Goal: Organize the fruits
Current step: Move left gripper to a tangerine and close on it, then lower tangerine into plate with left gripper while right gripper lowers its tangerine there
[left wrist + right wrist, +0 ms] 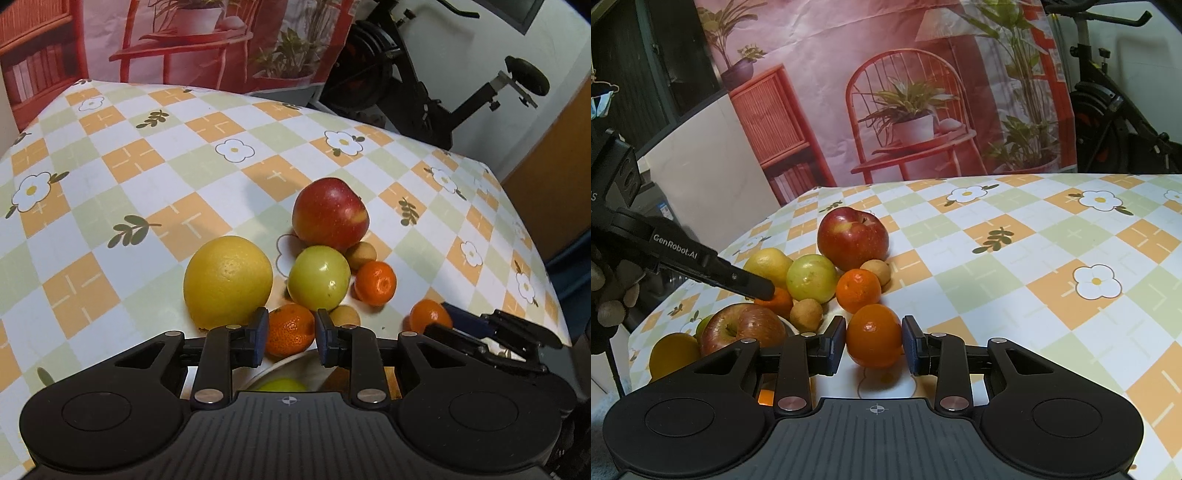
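Observation:
Fruit lies in a cluster on the checked tablecloth. In the left wrist view I see a yellow lemon, a red apple, a green fruit, and mandarins. My left gripper has its pads on both sides of a mandarin, touching it. My right gripper has its pads against the sides of another mandarin; it shows in the left wrist view too. A white plate below the left gripper holds a green fruit.
In the right wrist view the plate side holds a red apple and an orange fruit. Small brown fruits lie among the cluster. An exercise bike and a printed backdrop stand behind the table.

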